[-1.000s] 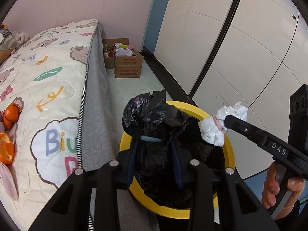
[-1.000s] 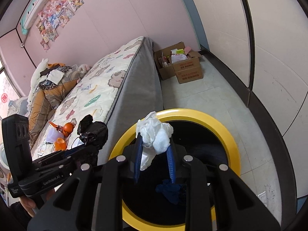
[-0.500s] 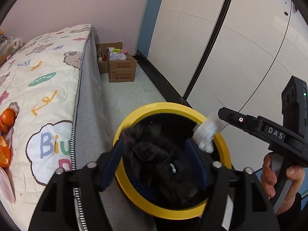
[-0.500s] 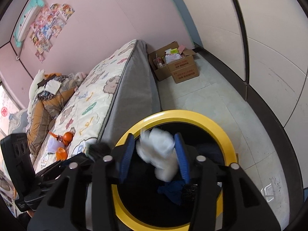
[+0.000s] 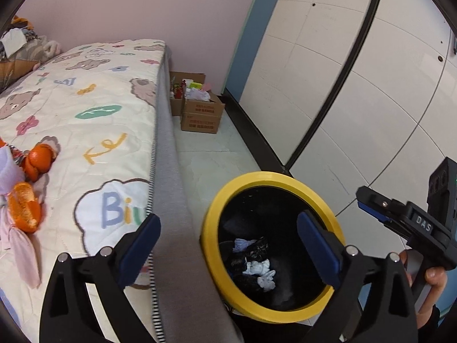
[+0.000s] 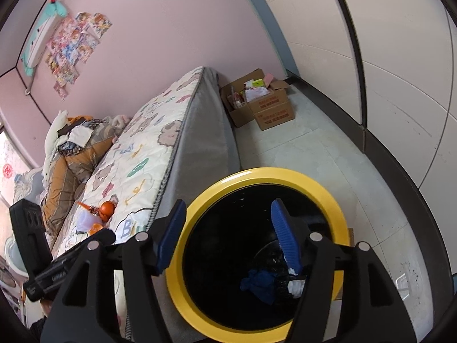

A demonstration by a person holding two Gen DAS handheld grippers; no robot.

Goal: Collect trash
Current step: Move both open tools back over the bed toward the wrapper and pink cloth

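Observation:
A yellow-rimmed black trash bin (image 5: 210, 228) stands on the floor beside the bed; it also shows in the right wrist view (image 6: 322, 181). Inside lie crumpled white tissue (image 5: 258, 268) and a black plastic bag (image 5: 255, 250); the right wrist view shows blue trash (image 6: 258, 283) and white tissue (image 6: 295, 287) at the bottom. My left gripper (image 5: 228, 237) is open and empty above the bin's left rim. My right gripper (image 6: 228, 237) is open and empty over the bin mouth. Orange peels (image 5: 31, 177) lie on the bed with a pale wrapper (image 5: 8, 168).
The bed (image 5: 94, 131) with a cartoon quilt runs along the left, its grey side (image 5: 168, 171) touching the bin. Open cardboard boxes (image 5: 200, 111) sit on the floor at the far wall. White wardrobe doors (image 5: 357, 85) line the right. Bedding is piled at the headboard (image 6: 74, 148).
Both grippers opened over the bin. The black bag fell from the left gripper and the white tissue from the right one; both now lie inside. Both grippers have drawn back and up.

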